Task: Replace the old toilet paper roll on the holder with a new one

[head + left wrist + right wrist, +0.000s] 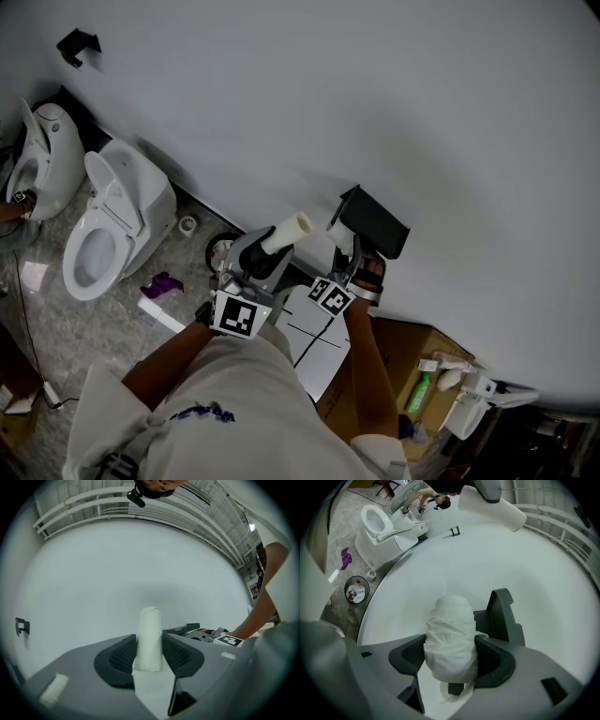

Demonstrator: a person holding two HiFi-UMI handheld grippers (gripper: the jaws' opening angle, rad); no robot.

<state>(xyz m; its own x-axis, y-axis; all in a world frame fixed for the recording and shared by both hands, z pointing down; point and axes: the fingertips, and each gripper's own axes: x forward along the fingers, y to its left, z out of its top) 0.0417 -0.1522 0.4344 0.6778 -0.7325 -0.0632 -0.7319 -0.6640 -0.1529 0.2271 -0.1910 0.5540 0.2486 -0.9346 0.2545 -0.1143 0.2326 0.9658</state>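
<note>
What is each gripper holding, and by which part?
Left gripper: white tube, pinched near one end. Right gripper: loosely wound paper roll, clamped across its sides.

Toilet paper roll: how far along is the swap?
Done: the thin old roll is off the holder, clamped by the left gripper. In hand: the right gripper grips the fuller new roll, right by the holder. Left: seat it on the holder and discard the old one.

Fixed to the wall, holder [375, 223]. Just before it, new toilet paper roll [450, 630], pinched between the jaws of right gripper [451, 662]. To the left, old roll tube [150, 630], clamped in left gripper [149, 657]. Further left along the wall, waste bin [222, 251], then toilet [112, 220]. Right of the holder, lower, cardboard box [412, 361].
</note>
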